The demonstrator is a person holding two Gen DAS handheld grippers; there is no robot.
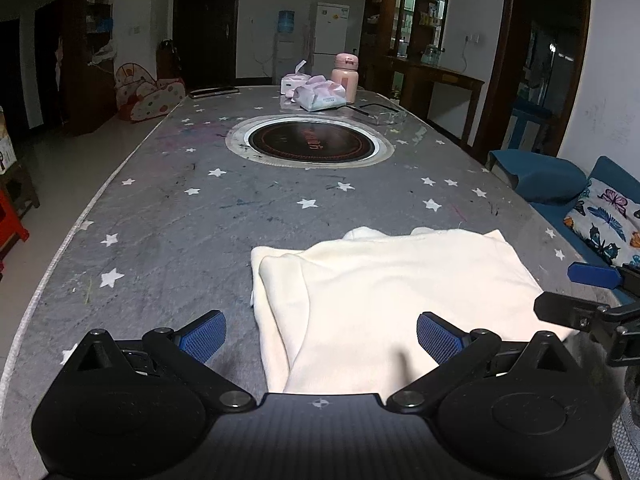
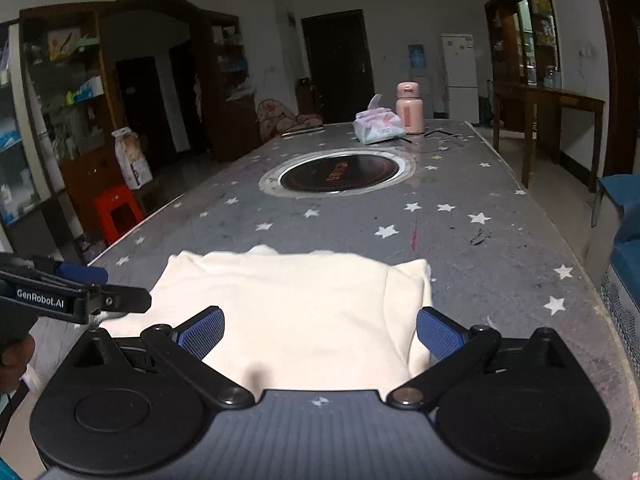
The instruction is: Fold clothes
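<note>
Partway through the fold, by the look of it: sleeves tucked in already, bottom end not yet brought up. Next move likely calls for pinching the near edge and lifting it toward the round black burner [image 1: 313, 142]. Cream shirt [image 1: 400, 288] flat, soft, a bit lumpy, on the starry table [image 1: 168, 216], nearer than the burner. Left gripper [image 1: 320, 338] wide apart, holding nothing. Right gripper [image 2: 320, 334] wide apart too, just above the shirt.

Far along the star-patterned table [image 1: 168, 216]: round inset hob [image 1: 310, 145], tissue packs [image 1: 320, 94], pink flask [image 1: 346, 76].
</note>
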